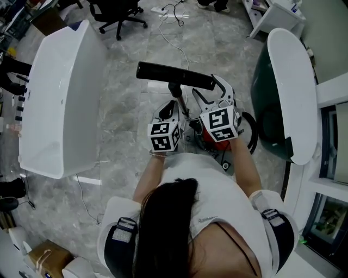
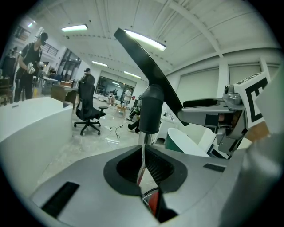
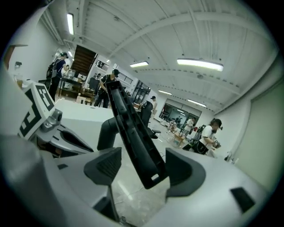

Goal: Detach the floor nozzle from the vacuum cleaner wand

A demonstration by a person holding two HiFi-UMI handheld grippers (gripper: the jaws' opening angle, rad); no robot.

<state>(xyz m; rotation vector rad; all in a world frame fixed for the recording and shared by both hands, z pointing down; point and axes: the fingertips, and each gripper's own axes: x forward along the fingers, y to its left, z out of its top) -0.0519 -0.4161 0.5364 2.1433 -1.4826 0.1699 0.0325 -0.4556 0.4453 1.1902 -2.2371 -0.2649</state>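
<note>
Head view: person stands over a grey stone-look floor (image 1: 122,103) between two white curved benches, one left (image 1: 60,92) and one right (image 1: 291,81). The black bar-shaped plastic floor nozzle (image 1: 174,76) lies crosswise just ahead of both tools. A shiny metal vacuum wand (image 1: 181,106) runs from its middle back toward the red vacuum cleaner body (image 1: 209,140) near the person. The left hand-held gripper (image 1: 172,108) sits on the wand just behind the nozzle. The right hand-held gripper (image 1: 212,93) reaches to the nozzle's right end. A black office chair (image 1: 117,13) is well apart at the top. Left gripper view: jaws closed onto the wand, with the chrome tube pinched in the notch between the black pads (image 2: 126,175). The nozzle's black tubular neck (image 2: 151,108) sits on the wand end just past the jaws, so the nozzle is attached. The right hand-held gripper shows at the right edge. Right gripper view: jaws apart, with the nozzle's end between the two pads. It is close to the right-hand pad and floor shows in the gap to the other; can't tell whether it touches. People in the background.
</note>
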